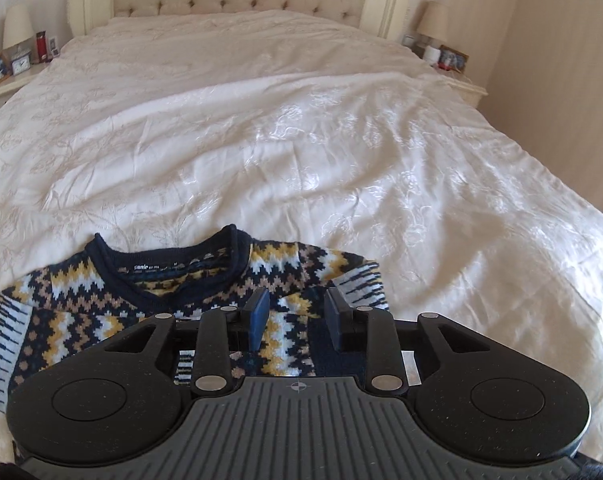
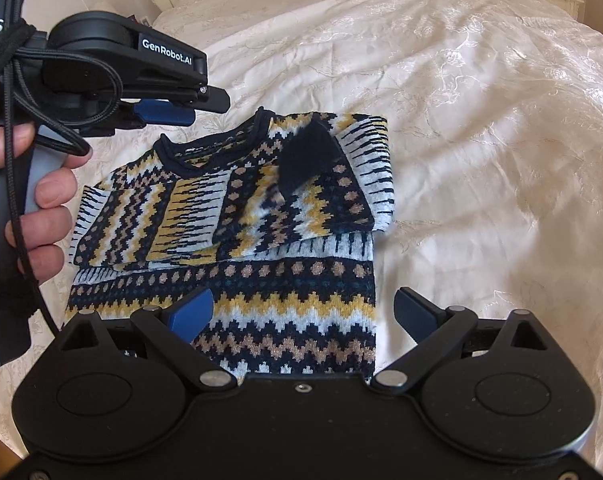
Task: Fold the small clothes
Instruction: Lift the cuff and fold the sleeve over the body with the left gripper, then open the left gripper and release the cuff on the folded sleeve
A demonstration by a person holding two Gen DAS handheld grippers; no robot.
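- Left wrist view: our left claw [image 1: 297,320] is parted and empty above the sweater [image 1: 101,300], which lies low in the frame on the bed [image 1: 301,140]. Closing here could pinch several layers and drag the folds apart.
- Right wrist view: our right claw [image 2: 305,316] gapes wide over the hem at lower centre; the folded sleeve [image 2: 301,200] looks loose and may slide off.
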